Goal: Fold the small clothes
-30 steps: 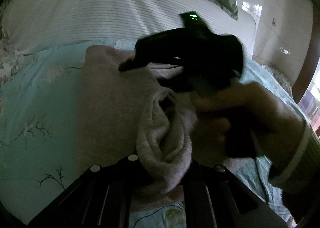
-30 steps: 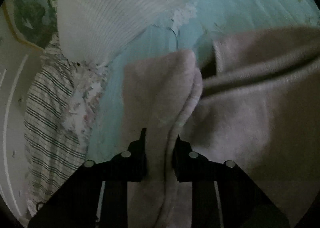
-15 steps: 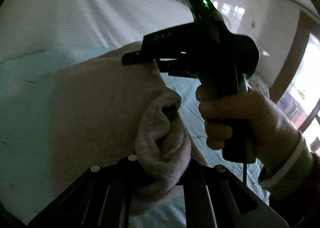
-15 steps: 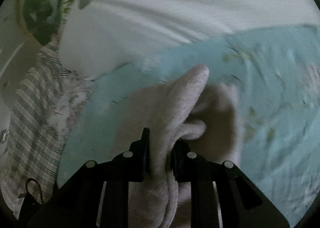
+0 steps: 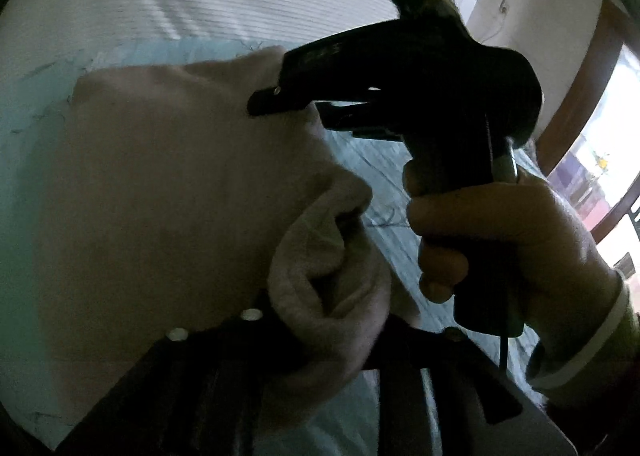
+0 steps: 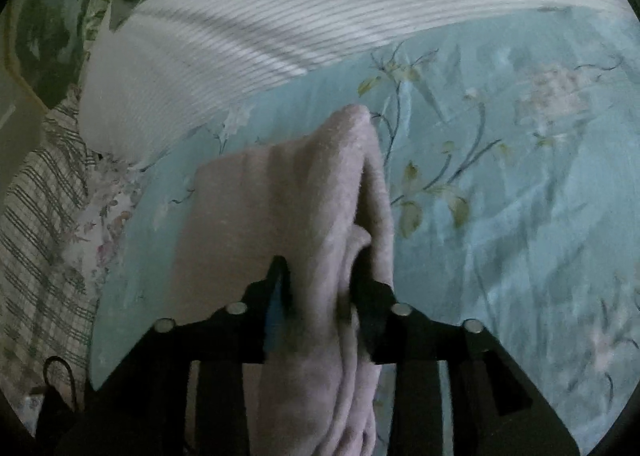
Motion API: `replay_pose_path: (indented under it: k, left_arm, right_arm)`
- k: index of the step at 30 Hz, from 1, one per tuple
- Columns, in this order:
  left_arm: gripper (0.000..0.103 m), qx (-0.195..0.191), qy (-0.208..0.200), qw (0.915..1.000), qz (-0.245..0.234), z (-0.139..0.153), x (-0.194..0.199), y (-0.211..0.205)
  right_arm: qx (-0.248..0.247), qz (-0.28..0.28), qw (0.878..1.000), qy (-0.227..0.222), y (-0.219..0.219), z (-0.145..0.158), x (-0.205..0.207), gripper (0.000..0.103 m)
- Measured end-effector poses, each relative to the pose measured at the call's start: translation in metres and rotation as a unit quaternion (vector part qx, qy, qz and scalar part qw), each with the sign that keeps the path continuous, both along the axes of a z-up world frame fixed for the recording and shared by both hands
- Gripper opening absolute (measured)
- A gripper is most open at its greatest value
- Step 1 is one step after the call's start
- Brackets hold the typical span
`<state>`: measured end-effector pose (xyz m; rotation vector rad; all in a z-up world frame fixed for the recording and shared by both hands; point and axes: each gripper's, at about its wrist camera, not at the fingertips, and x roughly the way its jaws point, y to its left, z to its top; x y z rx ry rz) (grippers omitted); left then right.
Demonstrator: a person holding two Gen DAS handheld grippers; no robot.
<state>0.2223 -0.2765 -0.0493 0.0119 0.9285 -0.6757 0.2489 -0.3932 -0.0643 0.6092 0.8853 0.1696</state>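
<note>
On teal floral bedspread: pink garment, fold carried over. Left gripper and right gripper, both at 6 o'clock, jaws just widening, cloth still between; smoothing remains.

Garment spread on the bed, one bunched fold between each gripper's jaws. Beyond the garment, a striped cover; right gripper at its far edge, left gripper nearer.
</note>
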Motion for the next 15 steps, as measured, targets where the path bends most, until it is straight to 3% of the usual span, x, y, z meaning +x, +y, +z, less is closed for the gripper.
replay_pose_path:
  k: [2,4,5,9,15]
  left_arm:
    - [0.058,-0.005,0.003,1.0,0.0,0.005,-0.005,0.013]
    - [0.074,-0.014,0.003,0.9999,0.002,0.011,-0.012,0.026]
    - [0.083,-0.026,0.008,0.9996,0.003,0.016,-0.015,0.04]
    - [0.084,-0.049,0.004,0.9983,0.031,0.028,-0.021,0.086]
    - [0.085,-0.038,0.01,0.995,0.092,0.028,0.007,0.143]
  right_arm:
    - [-0.006,-0.004,1.0,-0.007,0.003,0.007,-0.014,0.057]
    - [-0.006,-0.005,1.0,-0.02,0.006,0.011,-0.029,0.083]
    - [-0.004,-0.004,1.0,-0.025,0.005,0.011,-0.037,0.084]
    - [0.011,-0.001,1.0,-0.02,0.008,0.006,-0.059,0.084]
    - [0.03,-0.005,1.0,0.005,0.006,-0.006,-0.068,0.084]
